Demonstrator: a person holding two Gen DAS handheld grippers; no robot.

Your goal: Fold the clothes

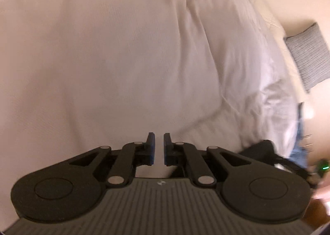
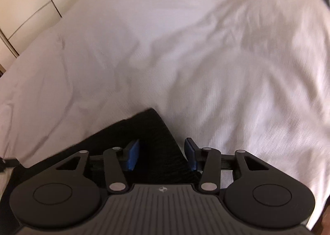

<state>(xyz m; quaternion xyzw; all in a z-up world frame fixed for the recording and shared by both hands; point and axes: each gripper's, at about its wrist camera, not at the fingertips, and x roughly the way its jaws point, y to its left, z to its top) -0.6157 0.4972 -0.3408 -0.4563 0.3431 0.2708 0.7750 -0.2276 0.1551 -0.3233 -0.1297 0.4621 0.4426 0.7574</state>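
Right gripper [image 2: 162, 153]: the two blue pads are spread wide, with a corner of a black garment [image 2: 150, 132] lying between and under them. Neither pad looks pressed into the cloth, so I'd call it open, straddling the fabric rather than pinching it. Left gripper [image 1: 159, 148]: pads pulled almost together with a thin gap, and only white sheet [image 1: 103, 60] shows through it. Nearly closed, holding nothing.

Going outward, the black garment sits at the near edge of the bed, right under the right gripper. It tapers to a pointed corner that aims away from the camera and up the bed. Its long edge runs from that tip back down to the lower left of the right wrist view, so the long axis looks diagonal, though most of it is hidden under the gripper body. Can't tell what kind of clothing it is, or whether it's already folded.

In the left view there's a grey cloth [image 1: 307, 55] off to the right past the bed edge, plus something blue [image 1: 299, 148], too blurry to name.

What could go wrong: if the right pads close this high they may catch only the top layer, or nothing. The sheet is wrinkly and loose, so it could get pinched along with the garment. Both views are blurred too.
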